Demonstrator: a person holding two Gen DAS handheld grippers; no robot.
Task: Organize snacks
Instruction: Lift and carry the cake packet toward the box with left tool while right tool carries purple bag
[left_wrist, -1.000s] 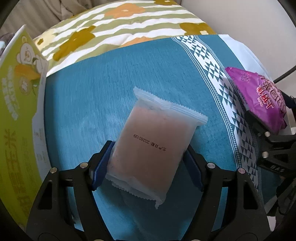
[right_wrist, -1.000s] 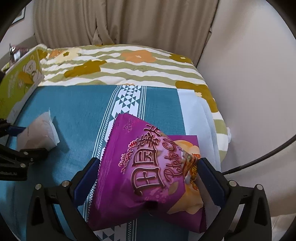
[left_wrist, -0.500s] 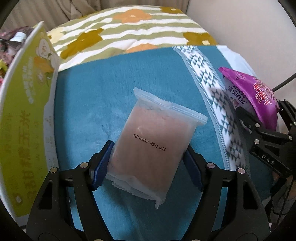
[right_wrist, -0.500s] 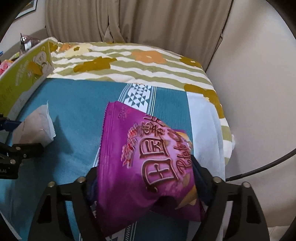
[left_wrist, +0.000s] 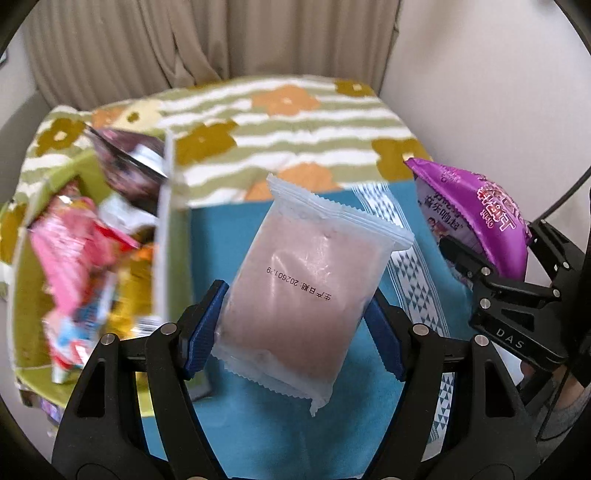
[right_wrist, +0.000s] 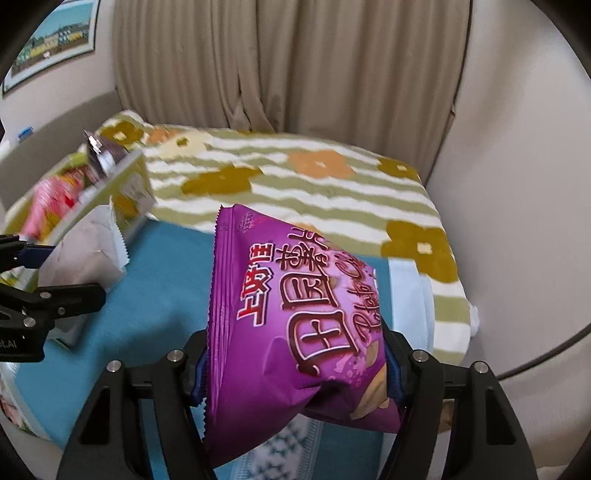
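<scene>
pink packet (left_wrist: 303, 280) pinched in left gripper (left_wrist: 295, 325), purple bag (right_wrist: 295, 325) seemingly clamped in right gripper (right_wrist: 295, 373)

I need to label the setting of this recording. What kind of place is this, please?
Most likely a bedroom at home. The work surface looks like a bed: a striped floral green and white blanket under a teal patterned cloth. Beige pleated curtains hang behind it, and a framed landscape picture is on the wall.

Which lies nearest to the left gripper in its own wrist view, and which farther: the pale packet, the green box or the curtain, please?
1. Pale packet: clamped in the left gripper.
2. Green box: to its left, holding snacks.
3. Curtain: far behind the bed.
</scene>
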